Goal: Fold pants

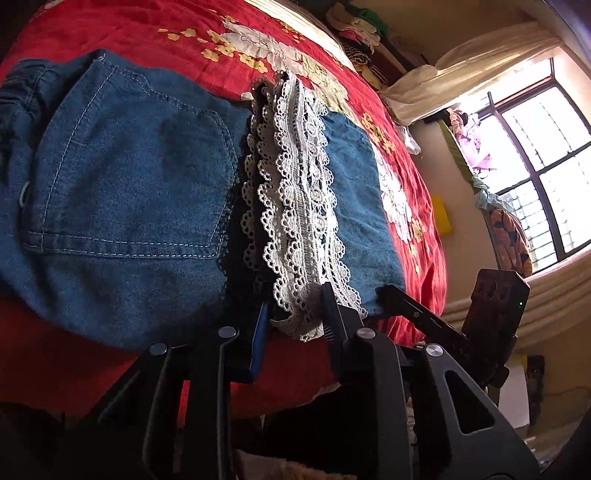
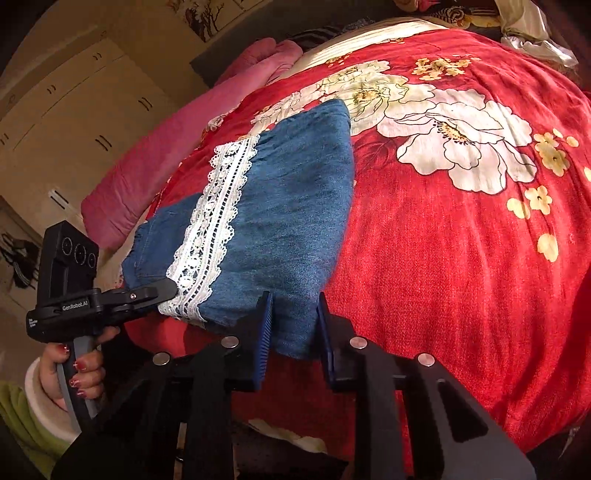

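Blue denim pants with a white lace trim lie folded on a red floral bedspread. At the near edge, my left gripper is shut on the bunched lace trim. To its right, a finger of my right gripper touches the denim corner. In the right wrist view, my right gripper is shut on the near corner of the pants. The lace trim runs along their left side. There the left gripper, held by a hand, meets the lace.
The bedspread spreads wide to the right of the pants. A pink quilt lies along the bed's left side, with a wardrobe behind it. A window and piled clothes are beyond the bed.
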Motion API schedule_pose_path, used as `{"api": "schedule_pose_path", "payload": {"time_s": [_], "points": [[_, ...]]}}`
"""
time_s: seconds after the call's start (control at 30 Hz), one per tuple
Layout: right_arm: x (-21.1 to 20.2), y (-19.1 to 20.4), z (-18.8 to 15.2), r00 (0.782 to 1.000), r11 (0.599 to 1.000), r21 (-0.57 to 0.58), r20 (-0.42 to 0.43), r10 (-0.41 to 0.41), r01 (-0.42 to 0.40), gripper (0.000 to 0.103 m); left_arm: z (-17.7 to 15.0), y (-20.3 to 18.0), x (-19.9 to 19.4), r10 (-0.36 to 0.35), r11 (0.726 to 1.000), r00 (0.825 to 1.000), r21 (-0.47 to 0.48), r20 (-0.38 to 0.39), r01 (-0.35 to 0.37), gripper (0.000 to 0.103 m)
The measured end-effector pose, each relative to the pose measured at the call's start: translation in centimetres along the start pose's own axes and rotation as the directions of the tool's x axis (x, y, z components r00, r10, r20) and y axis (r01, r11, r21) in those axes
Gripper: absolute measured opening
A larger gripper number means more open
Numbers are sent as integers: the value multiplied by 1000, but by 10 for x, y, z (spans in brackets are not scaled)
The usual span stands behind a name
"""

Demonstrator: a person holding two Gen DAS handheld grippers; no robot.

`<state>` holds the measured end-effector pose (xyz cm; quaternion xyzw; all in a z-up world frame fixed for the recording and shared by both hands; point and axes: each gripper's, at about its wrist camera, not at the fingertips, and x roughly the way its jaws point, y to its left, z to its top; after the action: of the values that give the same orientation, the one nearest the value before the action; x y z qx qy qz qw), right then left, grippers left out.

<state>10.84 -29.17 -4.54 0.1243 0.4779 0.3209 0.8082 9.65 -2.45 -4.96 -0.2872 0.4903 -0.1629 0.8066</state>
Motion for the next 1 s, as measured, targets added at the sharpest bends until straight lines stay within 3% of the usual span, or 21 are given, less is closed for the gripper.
{"api": "schedule_pose_path", "payload": {"time_s": [0.3, 0.47, 0.57, 0.77, 0.9, 1.0], "points": [[8, 8, -5, 997, 995, -54, -2, -80, 79, 26, -4, 3, 11, 88, 993, 996, 76, 19, -89, 24], [-1, 16, -5, 988, 983, -99, 25, -153, 154, 36, -6, 0, 7, 106, 989, 994, 102, 32, -108, 26], [-13, 21, -4, 980, 975, -113, 62, -187, 193, 41, -8, -3, 0, 130, 982, 990, 130, 57, -136, 34], [-24, 45, 0, 982, 970, -173, 106, -156, 173, 43, -9, -3, -19, 157, 973, 983, 156, 99, -171, 40], [-8, 71, 3, 988, 958, -245, 79, -135, 150, 44, -10, -3, -40, 212, 953, 962, 180, 171, -243, 51], [9, 91, 2, 992, 947, -294, 47, -121, 130, 44, -12, 1, -54, 287, 921, 927, 197, 240, -336, 53]]}}
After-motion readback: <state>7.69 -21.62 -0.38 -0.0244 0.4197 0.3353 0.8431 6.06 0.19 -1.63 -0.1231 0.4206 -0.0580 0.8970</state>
